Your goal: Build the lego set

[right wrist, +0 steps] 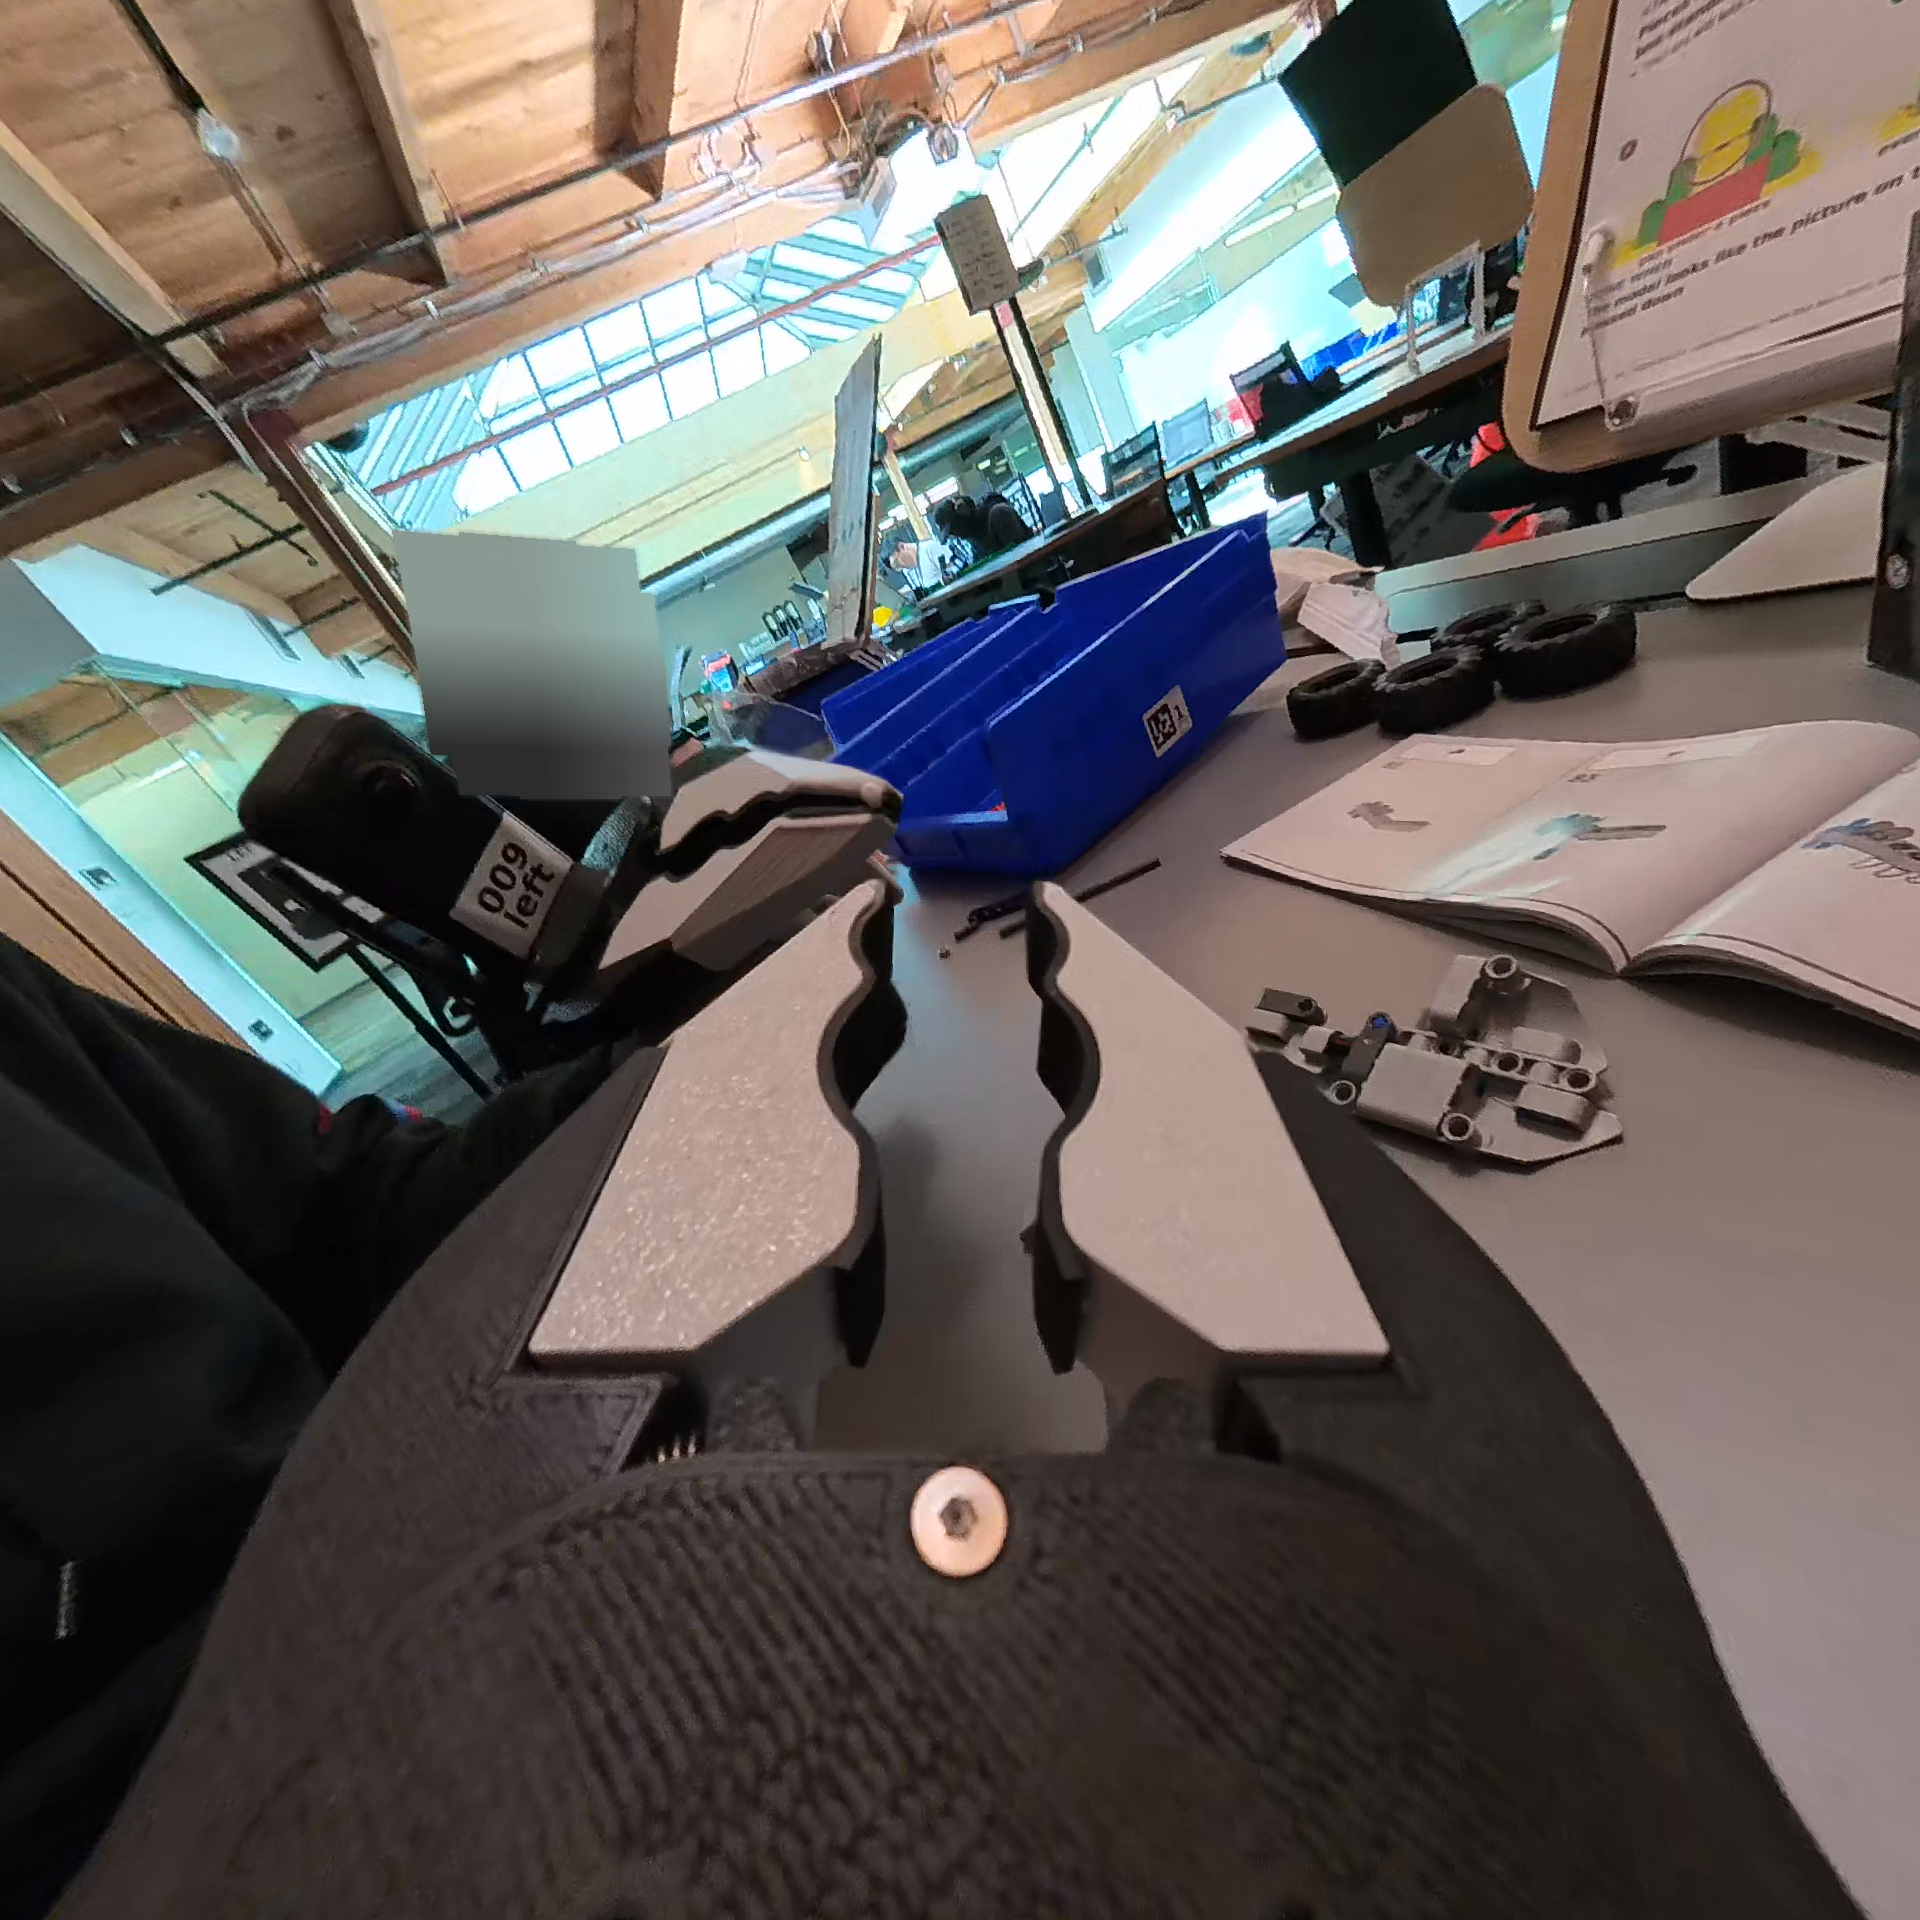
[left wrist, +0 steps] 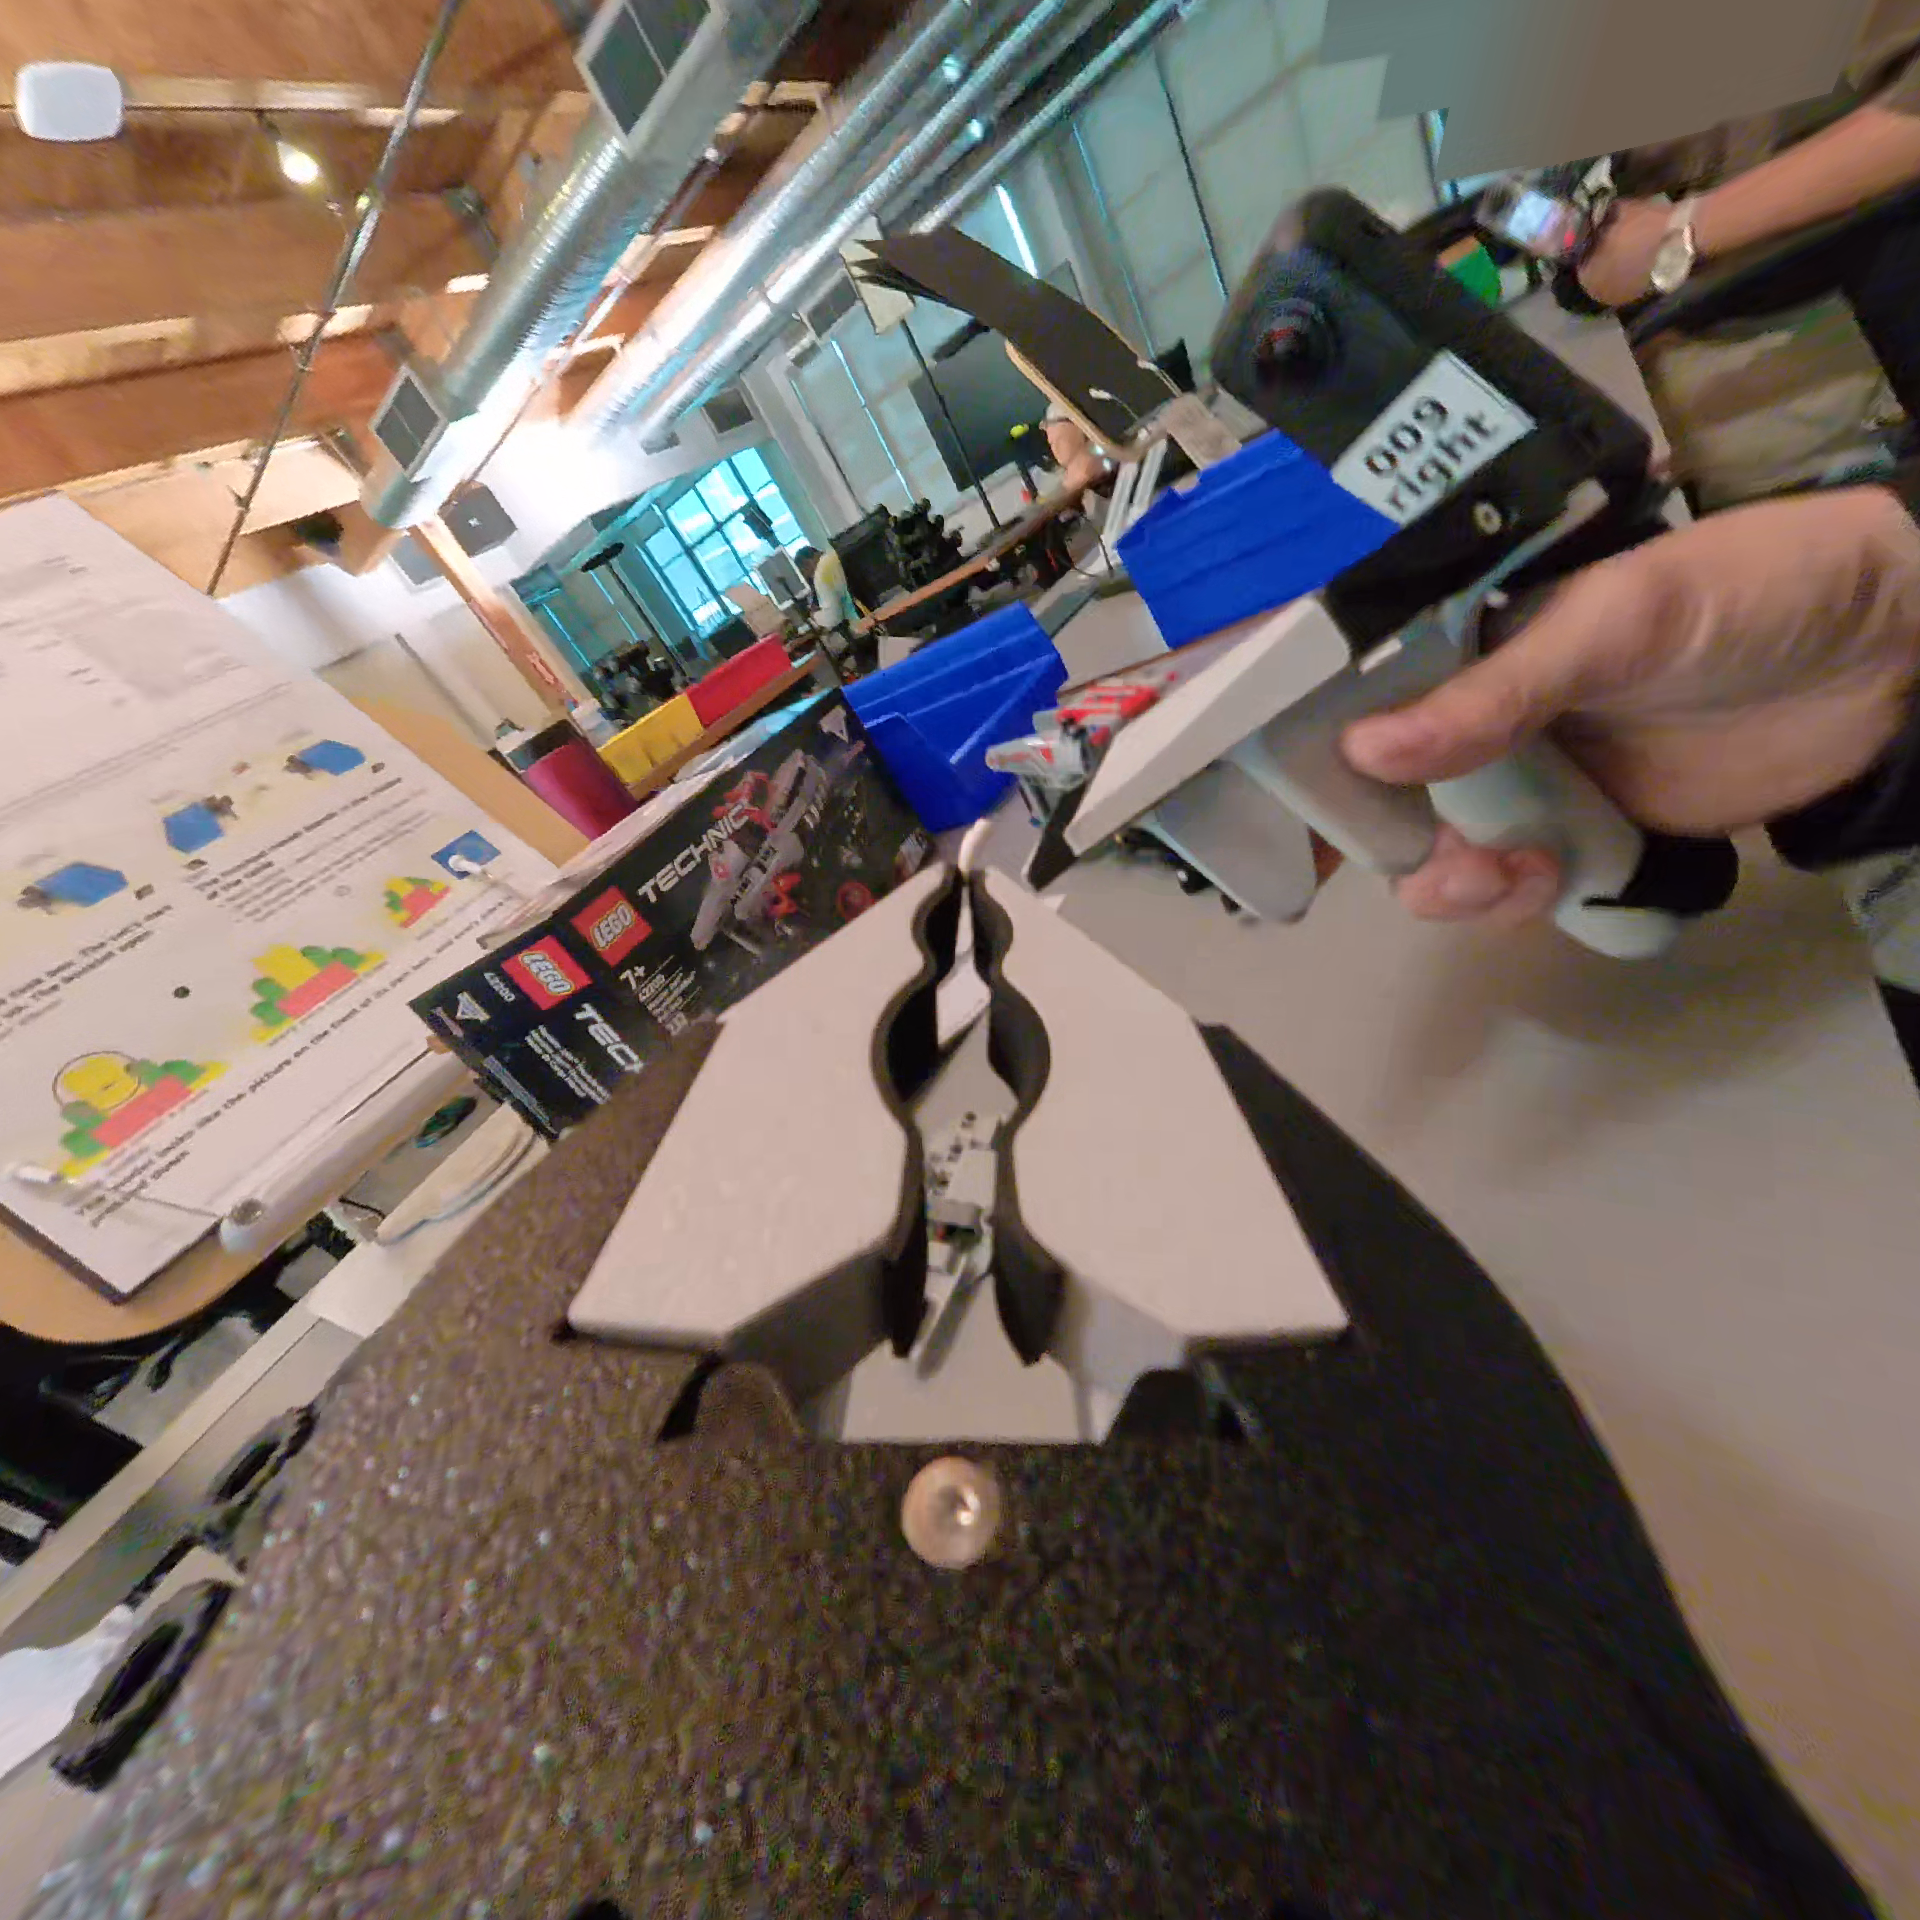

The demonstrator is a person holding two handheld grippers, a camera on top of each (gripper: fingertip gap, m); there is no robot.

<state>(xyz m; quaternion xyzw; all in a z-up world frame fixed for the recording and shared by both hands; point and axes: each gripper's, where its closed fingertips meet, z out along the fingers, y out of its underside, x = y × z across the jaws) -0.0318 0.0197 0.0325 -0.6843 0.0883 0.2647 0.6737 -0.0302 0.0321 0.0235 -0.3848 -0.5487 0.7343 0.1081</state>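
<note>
Grey angular lego assembly (right wrist: 1455,1070) on smooth table (right wrist: 1714,1299).

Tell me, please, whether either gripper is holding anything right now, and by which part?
The left gripper is nearly closed on a small white piece, pinched at its fingertips; which part it grips cannot be told. The right gripper is open and empty.

Grainy matt plastic fingers (right wrist: 727,1122); glossy blue plastic bin (right wrist: 1091,707); knobbly rubber tyres (right wrist: 1455,670); paper booklet (right wrist: 1621,842).
</note>
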